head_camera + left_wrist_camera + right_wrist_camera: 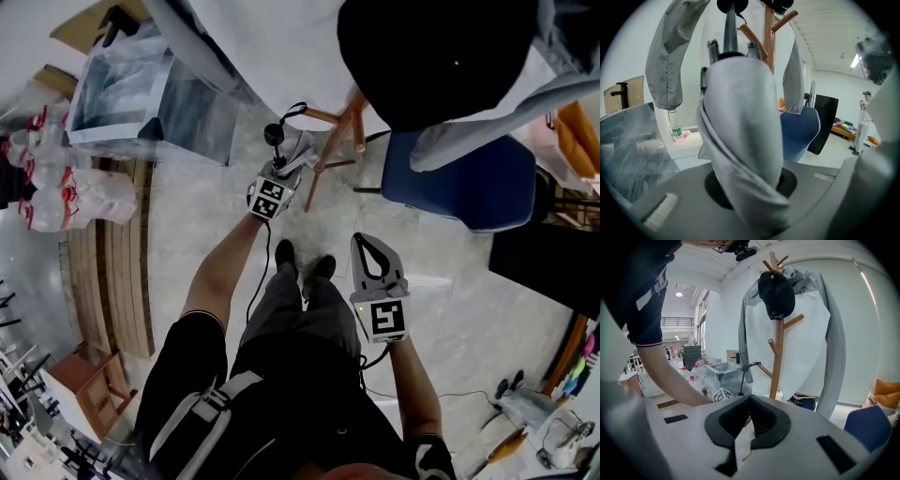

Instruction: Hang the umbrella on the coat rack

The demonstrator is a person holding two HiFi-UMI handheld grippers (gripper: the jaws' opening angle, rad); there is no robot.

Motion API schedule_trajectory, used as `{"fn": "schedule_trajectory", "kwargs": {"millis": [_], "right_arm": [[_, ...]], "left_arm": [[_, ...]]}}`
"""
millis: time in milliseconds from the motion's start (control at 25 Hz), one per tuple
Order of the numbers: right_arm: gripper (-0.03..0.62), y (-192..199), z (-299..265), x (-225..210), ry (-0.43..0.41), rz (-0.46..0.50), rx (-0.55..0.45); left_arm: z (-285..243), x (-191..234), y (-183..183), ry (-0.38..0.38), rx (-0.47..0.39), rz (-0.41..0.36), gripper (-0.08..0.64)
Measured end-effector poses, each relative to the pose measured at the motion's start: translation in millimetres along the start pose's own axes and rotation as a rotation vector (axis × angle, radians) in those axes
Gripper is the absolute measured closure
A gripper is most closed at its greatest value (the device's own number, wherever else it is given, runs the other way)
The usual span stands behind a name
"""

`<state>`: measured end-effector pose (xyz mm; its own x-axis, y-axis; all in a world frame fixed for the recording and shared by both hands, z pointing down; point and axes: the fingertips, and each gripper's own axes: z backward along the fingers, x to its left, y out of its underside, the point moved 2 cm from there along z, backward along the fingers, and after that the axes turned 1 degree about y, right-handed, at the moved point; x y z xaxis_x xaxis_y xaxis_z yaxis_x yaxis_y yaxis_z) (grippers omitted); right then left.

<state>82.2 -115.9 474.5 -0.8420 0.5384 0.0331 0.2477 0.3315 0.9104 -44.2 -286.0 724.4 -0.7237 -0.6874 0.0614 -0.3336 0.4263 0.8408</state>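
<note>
A: The fingers (661,201) of your left gripper (292,164) are almost closed, pinched on the folded grey umbrella (740,140). Its cloth bulges up between them and fills the middle of the left gripper view.

B: And my other side?

A: Your right gripper (366,246) has its fingers (825,437) pressed together with nothing gripped. It hangs low by your right leg, well apart from the umbrella.

B: Where does the umbrella sit against the rack?

A: It points out ahead of your left fingers. Its black handle end (276,134) is up near the wooden coat rack (777,362), just beside one slanting peg (751,40). I can't tell whether the strap touches that peg. The umbrella's weight is in your grip, not on the rack.

B: What can't you make out?

A: Your left pads are buried under the cloth, so the contact itself is out of sight. The handle's tip is cut off at the top edge of the left gripper view. The rack's crown is covered by a black cap (776,294) and a grey jacket (813,333). From your head view the cap hides most of the pole, and only a few wooden limbs show below it. A pale sliver runs along the seam of your right fingers, and I can't tell what it is.
</note>
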Motion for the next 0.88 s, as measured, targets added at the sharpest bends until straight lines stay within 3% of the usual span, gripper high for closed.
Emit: {"fn": "schedule_trajectory", "kwargs": {"millis": [880], "right_arm": [[0.589, 14.8, -7.3, 4.1, -0.012, -0.027, 0.032]], "left_arm": [[-22.7, -15.9, 13.2, 0.033, 0.007, -0.035, 0.515]]}}
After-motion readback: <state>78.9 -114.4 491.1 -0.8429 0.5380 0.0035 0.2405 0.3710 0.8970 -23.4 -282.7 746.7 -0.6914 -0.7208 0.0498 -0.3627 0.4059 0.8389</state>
